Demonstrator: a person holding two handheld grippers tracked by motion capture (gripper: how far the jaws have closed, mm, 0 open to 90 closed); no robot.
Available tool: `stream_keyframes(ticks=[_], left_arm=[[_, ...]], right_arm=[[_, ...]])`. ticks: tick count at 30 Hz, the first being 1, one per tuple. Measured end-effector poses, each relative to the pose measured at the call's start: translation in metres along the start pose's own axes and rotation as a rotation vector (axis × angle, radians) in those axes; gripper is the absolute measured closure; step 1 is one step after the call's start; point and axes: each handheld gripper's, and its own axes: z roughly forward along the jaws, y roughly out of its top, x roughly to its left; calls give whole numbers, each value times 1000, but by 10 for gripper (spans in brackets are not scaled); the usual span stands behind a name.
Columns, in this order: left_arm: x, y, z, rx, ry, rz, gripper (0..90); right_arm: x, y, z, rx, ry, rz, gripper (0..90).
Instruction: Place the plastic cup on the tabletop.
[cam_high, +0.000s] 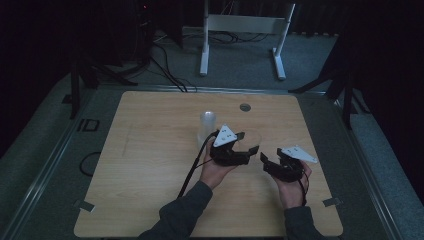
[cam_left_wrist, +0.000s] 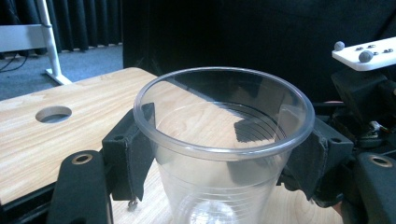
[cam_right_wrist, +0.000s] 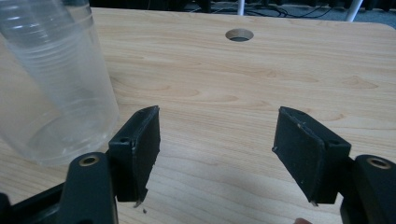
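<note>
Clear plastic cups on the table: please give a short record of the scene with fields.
held cup: clear plastic cup, upright, mouth up
left claw: shut on the cup, pads on both sides below the rim
right claw: open, nothing between the jaws
second item: stack of clear cups, standing on the table
surface: wooden table with round hole

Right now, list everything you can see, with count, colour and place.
clear plastic cup: one, see-through, upright between the pads of the left tool
stack of clear cups: one stack, see-through, mid table beyond the left tool
table: one, light wood, with a round hole near its far edge
white frame: one, on the grey floor behind the table
left tool: one, black, shut on the cup
right tool: one, black, jaws open over bare wood
hands and sleeves: two, dark sleeves, at the near edge
</note>
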Motion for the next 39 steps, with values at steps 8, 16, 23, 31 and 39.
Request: stream_keyframes(ticks=[8, 16, 23, 31, 39], left_arm=[[0, -1, -4, -2, 2, 12, 299], [0, -5, -10, 0, 15, 26, 299], [0, -12, -15, 13, 30, 39, 299], [1, -20, -19, 23, 42, 43, 299], [0, -32, -24, 36, 50, 45, 299]], right_arm=[[-1, 1, 1, -2, 1, 0, 313], [0, 1, 4, 9, 10, -4, 312], [0, 0, 5, 15, 12, -4, 312], [-1, -1, 5, 17, 6, -2, 311], [-2, -2, 4, 20, 3, 0, 306]])
